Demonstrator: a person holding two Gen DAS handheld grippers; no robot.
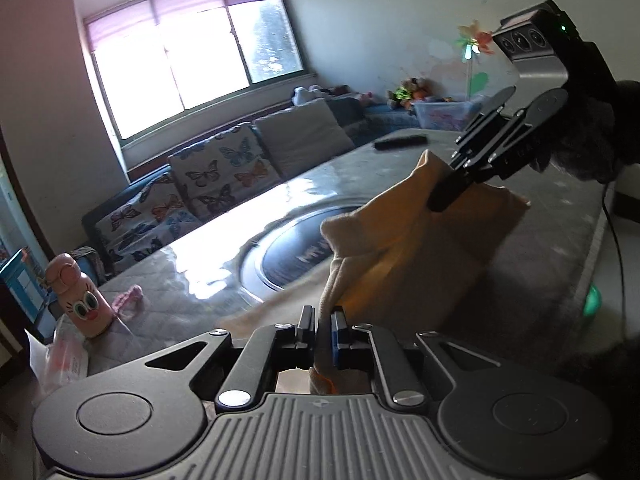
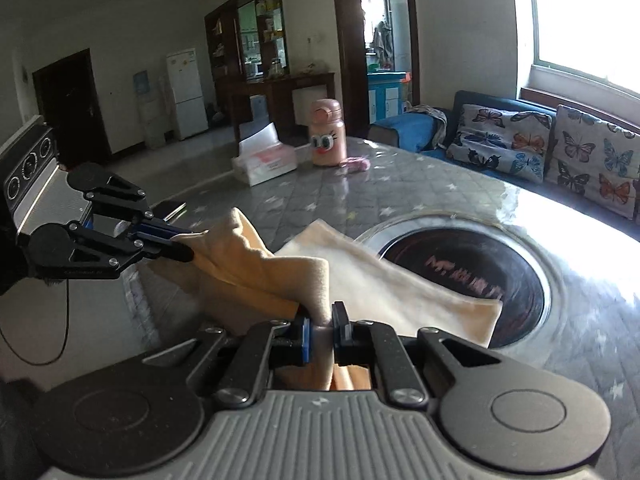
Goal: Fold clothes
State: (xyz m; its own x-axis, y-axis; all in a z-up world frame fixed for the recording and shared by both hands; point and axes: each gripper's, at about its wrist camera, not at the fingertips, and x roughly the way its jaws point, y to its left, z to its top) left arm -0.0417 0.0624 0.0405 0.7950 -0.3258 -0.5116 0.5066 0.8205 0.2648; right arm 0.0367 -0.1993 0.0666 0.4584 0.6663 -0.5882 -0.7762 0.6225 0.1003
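Note:
A pale yellow-orange cloth is lifted at two corners above the grey table, its far part lying flat by the round inset in the right wrist view. My left gripper is shut on one edge of the cloth; it also shows in the right wrist view, pinching a raised corner. My right gripper is shut on a bunched fold of the cloth; in the left wrist view it pinches the other raised corner.
The grey quilted table has a dark round inset. A pink cartoon bottle, a pink string and a white box stand at the far end. A dark remote lies on the table. A butterfly-cushion sofa runs alongside.

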